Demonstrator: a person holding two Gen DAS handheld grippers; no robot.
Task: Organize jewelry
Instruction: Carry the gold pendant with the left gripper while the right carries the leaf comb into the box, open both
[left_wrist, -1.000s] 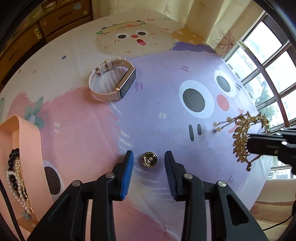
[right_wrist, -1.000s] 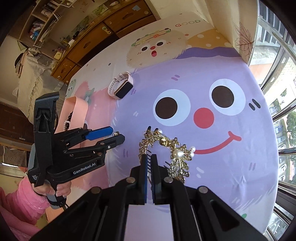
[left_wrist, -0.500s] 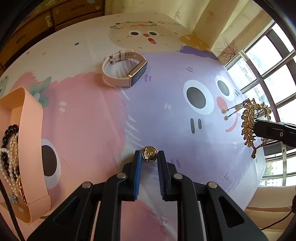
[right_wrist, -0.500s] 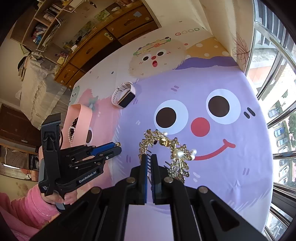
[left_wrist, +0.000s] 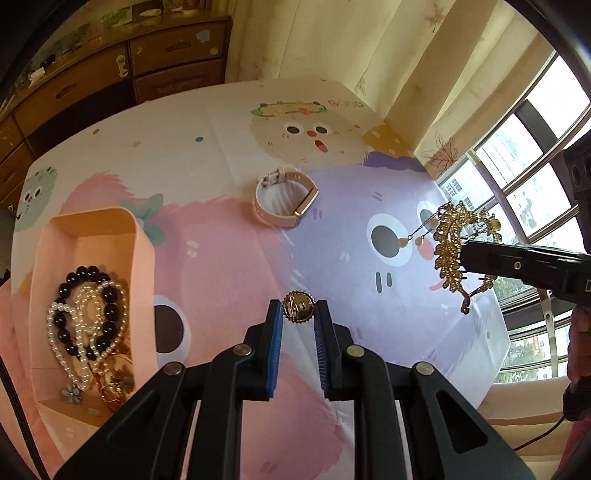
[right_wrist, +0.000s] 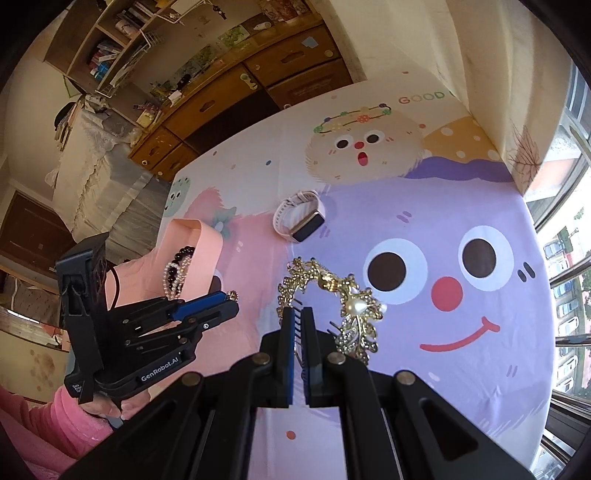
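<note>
My left gripper (left_wrist: 298, 314) is shut on a small round gold brooch (left_wrist: 299, 313) and holds it above the cartoon tablecloth. It shows from the side in the right wrist view (right_wrist: 231, 301). My right gripper (right_wrist: 298, 314) is shut on a gold hair comb with pearls (right_wrist: 332, 295), held in the air; the comb also shows in the left wrist view (left_wrist: 456, 240). A pink jewelry box (left_wrist: 142, 266) at the left holds black and pearl bead strings (left_wrist: 86, 317). A pink smartwatch (left_wrist: 286, 201) lies on the cloth farther back.
The table (left_wrist: 221, 155) ends at a curtain and window on the right. Wooden drawers (left_wrist: 110, 74) stand beyond the far edge. The pink box (right_wrist: 207, 247) and the watch (right_wrist: 301, 219) also show in the right wrist view.
My left gripper closed on the gold brooch and lifted it off the cloth. My right gripper rose with the gold comb still in it.
</note>
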